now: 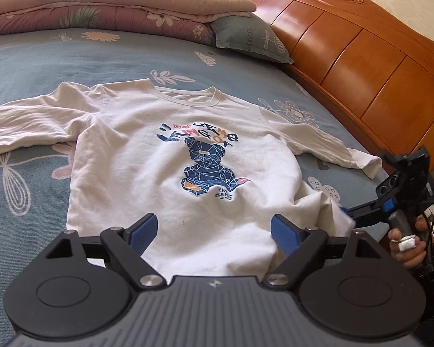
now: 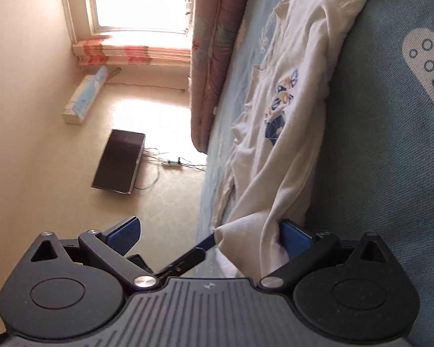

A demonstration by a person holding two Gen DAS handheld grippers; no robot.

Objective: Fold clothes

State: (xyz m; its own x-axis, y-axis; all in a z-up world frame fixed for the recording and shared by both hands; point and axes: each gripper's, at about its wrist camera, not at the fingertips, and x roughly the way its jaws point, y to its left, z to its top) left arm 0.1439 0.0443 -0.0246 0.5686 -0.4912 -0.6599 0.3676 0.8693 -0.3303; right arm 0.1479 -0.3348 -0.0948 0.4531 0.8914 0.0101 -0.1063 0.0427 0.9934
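The white shirt [image 1: 170, 156] lies face up on the bed [image 1: 29, 66], collar toward the headboard [image 1: 361, 57], sleeves spread, hem at the near edge. The left gripper [image 1: 214, 232] hovers open over the hem's middle; the right gripper [image 2: 211, 237], open, has the bunched right hem corner between its fingers. The hem's edge is hidden beneath both tools.

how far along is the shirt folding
Barely begun. Done: the shirt lies spread face up on the bed, both sleeves out, no fold made. In hand: the left gripper is open over the bunched hem, and the right gripper is open at the hem's corner, one finger under the cloth. Left: every fold.
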